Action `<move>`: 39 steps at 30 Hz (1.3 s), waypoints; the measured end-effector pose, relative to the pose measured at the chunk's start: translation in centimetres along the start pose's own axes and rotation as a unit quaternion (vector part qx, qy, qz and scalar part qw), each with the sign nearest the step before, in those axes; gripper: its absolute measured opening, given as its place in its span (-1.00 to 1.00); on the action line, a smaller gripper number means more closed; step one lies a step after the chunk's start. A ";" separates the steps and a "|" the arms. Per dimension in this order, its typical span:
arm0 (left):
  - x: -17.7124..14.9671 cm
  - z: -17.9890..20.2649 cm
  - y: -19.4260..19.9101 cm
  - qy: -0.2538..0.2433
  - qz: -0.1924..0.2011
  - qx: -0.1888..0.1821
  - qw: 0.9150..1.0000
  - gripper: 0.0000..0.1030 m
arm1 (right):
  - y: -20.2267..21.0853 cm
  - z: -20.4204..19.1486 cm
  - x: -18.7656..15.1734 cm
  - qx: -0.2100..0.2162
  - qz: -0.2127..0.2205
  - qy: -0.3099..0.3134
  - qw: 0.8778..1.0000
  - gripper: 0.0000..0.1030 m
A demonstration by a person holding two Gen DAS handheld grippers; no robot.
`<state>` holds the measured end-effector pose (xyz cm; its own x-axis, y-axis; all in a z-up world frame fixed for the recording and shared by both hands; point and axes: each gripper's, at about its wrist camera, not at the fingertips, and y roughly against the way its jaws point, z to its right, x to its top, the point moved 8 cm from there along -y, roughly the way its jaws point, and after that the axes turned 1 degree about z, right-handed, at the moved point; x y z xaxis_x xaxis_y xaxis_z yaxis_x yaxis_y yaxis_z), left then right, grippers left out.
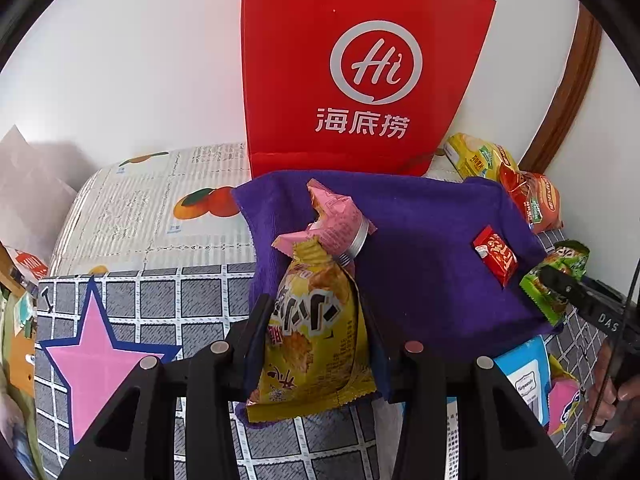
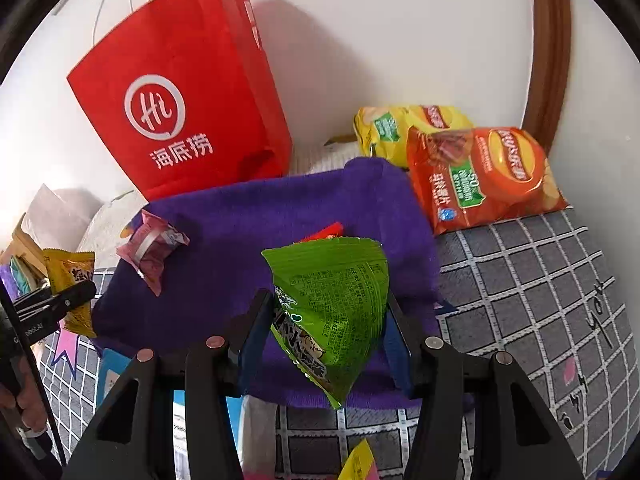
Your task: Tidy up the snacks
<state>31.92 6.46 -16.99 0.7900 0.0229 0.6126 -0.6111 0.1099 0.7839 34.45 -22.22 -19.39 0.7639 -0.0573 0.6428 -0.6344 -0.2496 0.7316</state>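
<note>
Currently:
Left gripper: fingers clamped on yellow snack packet, above purple towel's near-left edge.
Right gripper: fingers clamped on green snack packet, above towel's near edge.
Towel centre: bare, between pink packet and small red packet.
Far boundary: red bag, chip bags against wall.
</note>
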 end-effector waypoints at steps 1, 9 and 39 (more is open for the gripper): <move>0.0 0.1 -0.2 0.002 -0.002 -0.004 1.000 -0.20 | -0.2 0.1 0.0 0.000 -0.002 0.001 1.000 0.02; -0.1 1.0 -1.8 -0.005 -0.014 -0.007 1.000 -0.20 | -2.2 0.7 -0.3 0.003 -0.022 0.002 1.000 0.02; -0.3 2.0 -1.2 -0.004 -0.019 -0.019 1.000 0.31 | 1.2 0.0 0.1 -0.003 -0.003 0.041 0.999 0.01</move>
<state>32.35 4.29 -17.93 0.8124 0.0093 0.5830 -0.5777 0.1490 0.8025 33.71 -22.55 -18.45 0.7560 0.0231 0.6542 -0.6304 -0.2435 0.7371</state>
